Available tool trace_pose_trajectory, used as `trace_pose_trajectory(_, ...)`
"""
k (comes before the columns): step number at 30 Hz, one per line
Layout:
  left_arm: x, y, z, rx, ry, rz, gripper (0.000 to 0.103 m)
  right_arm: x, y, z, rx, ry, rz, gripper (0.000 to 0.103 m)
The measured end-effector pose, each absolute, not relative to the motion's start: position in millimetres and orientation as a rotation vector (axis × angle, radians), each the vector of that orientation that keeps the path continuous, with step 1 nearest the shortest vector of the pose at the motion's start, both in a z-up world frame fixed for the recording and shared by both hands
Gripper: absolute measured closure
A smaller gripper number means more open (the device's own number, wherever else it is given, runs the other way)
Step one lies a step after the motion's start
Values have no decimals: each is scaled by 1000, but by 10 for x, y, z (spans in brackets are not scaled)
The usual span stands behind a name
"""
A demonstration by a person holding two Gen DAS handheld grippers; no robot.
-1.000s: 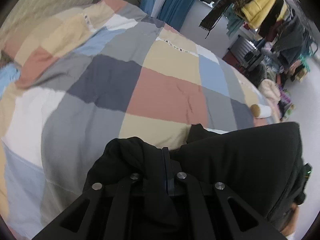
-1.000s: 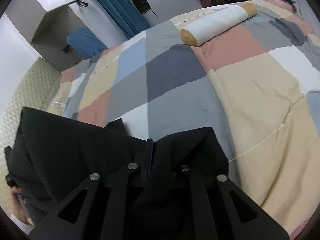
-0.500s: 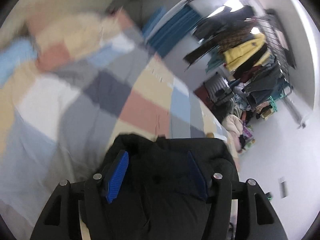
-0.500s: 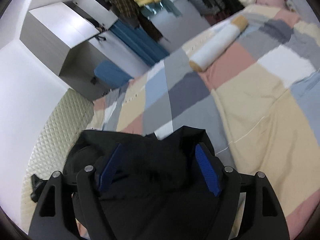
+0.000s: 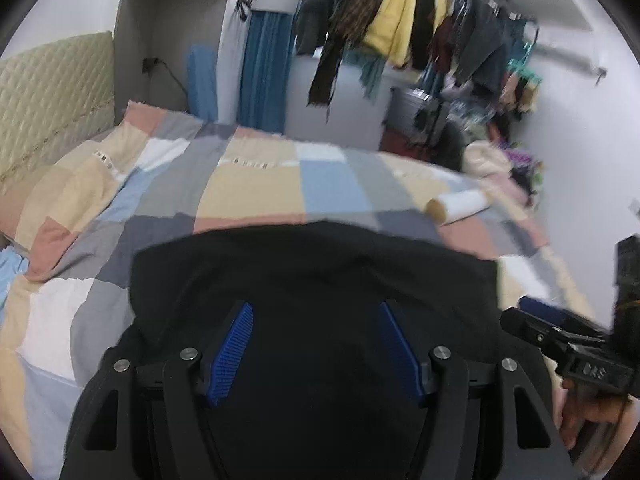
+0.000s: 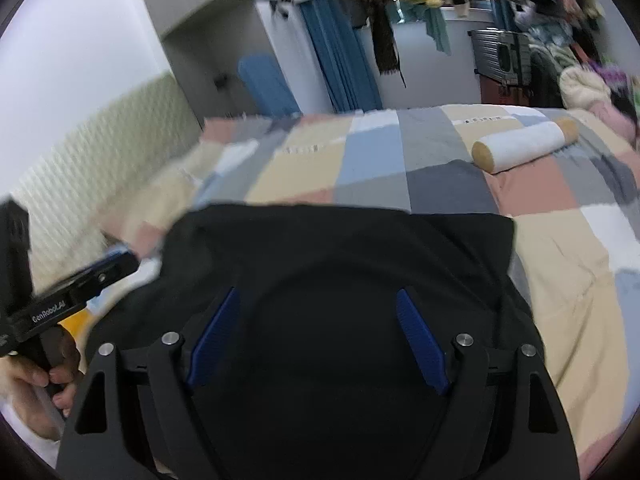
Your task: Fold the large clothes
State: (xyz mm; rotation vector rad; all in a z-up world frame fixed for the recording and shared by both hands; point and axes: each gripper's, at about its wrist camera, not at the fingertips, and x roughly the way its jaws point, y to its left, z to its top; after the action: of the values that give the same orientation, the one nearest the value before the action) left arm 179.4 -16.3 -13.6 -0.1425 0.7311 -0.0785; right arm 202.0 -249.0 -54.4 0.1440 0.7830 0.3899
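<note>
Left wrist view: the left gripper, a black two-finger tool with ribbed blue pads, points down over a folded black fabric garment. Its jaws stand apart and have just been opening; the garment lies under and between the pads, which do not press on it. The garment rests on a bed covered by a patchwork quilt of beige, grey, blue and pink squares. At the right edge the right gripper appears, held by the person's hand.

Right wrist view: the right gripper likewise has its jaws apart, just opened, with the same black garment beneath and between its blue pads, unclamped. The left gripper enters at the left edge, held in a hand. Beyond the garment a white cylindrical bolster with tan ends lies on the quilt. A quilted beige headboard and a rail of hanging clothes stand behind.
</note>
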Motion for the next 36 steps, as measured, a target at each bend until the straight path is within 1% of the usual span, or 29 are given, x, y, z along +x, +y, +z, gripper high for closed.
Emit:
trace_pose_trajectory(3,2011,-204,-432,-93,797,-42,38,2260,-2377,-806,81,823,350,20)
trace_pose_trajectory(5,2045,-171,-554,-89,790,-34,38,2370,-2357,-939,100,848,359,14)
trace_pose_trajectory(7,2035,-167,-579,-88,756,-7,38,2412,-2338,-987,107,845,361,11)
trace_pose_trajectory(9,2063,-184,-601,-72,754,-14,38,2418,-2334,-1010,106,816,319,10)
trace_pose_trajectory(10,2100,-177,-632,-70,753,-13,38,2443,-2325,-1040,107,813,304,7)
trace_pose_trajectory(16,2366,-125,-820,-71,778,10,37,2675,-2173,-1197,92,836,313,3)
trace_pose_trajectory(22,2469,-120,-1013,-50,759,23,36,2802,-2114,-1373,89,812,322,1)
trace_pose_trajectory(28,2550,-45,-1136,-78,780,8,35,2866,-2027,-1460,67,802,318,0)
trace_pose_trajectory(33,2444,-31,-1081,-73,759,-6,36,2753,-2049,-1431,60,773,327,0)
trace_pose_trajectory(36,2353,54,-922,-52,699,46,35,2737,-2126,-1372,74,790,351,1)
